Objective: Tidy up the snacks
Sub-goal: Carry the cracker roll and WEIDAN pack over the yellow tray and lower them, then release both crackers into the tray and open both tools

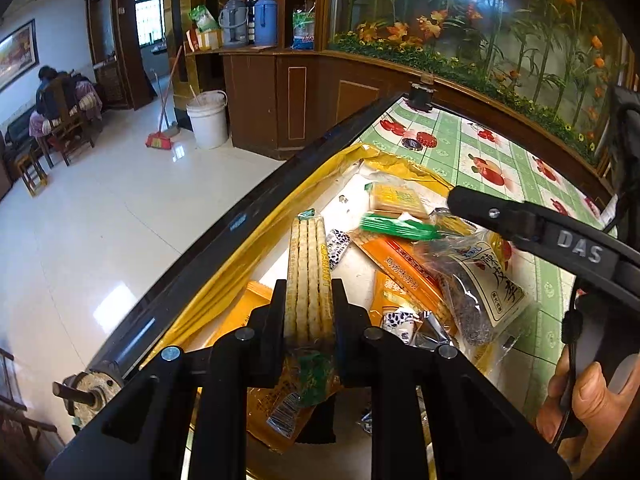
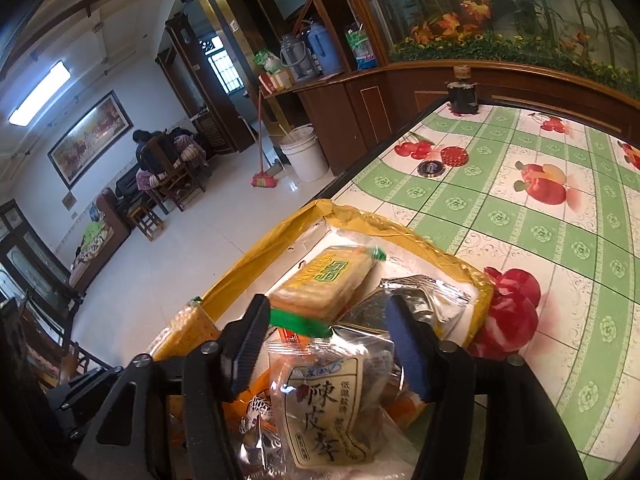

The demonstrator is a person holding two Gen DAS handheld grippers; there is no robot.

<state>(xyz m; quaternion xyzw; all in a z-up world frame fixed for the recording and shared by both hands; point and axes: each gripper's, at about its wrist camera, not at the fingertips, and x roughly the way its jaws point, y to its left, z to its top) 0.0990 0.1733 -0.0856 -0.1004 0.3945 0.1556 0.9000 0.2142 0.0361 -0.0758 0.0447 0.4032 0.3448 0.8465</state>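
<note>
Fingers of the left gripper point(image 1: 308, 308) are clenched on a long cracker pack point(image 1: 308, 276), which is held edge-on above the yellow box point(image 1: 224, 276). Fingers of the right gripper point(image 2: 328, 344) are spread apart, with nothing gripped, directly over the box; a clear dried-plum bag point(image 2: 320, 404) with black Chinese lettering lies between and below them.

The surface point(image 2: 520, 216) is covered with a green-and-white checked cloth printed with red fruit. The yellow box is seen at the surface's edge nearest the floor. Beyond the box on the cloth, a red round lid point(image 2: 454, 156) and a dark round lid point(image 2: 431, 168) lie just beside each other. At the far corner of the surface a small dark jar point(image 2: 463, 94) stands upright.

Beyond the box, a white tiled floor point(image 1: 100, 220) is recorded, with a white bucket point(image 1: 208, 120) and a red broom point(image 1: 160, 140) near a wooden cabinet point(image 1: 280, 92). Two thermos flasks point(image 1: 250, 20) stand on the cabinet's shelf. A seated person point(image 1: 52, 92) is visible against the far wall.

Inside the box, a loose heap of snacks is noted: a square cracker pack point(image 2: 324, 284) with green print at the far end, an orange packet point(image 1: 408, 268) near the middle, and small black-and-white wrapped sweets point(image 1: 336, 242) beside the orange packet. The dried-plum bag lies on top of the heap.
</note>
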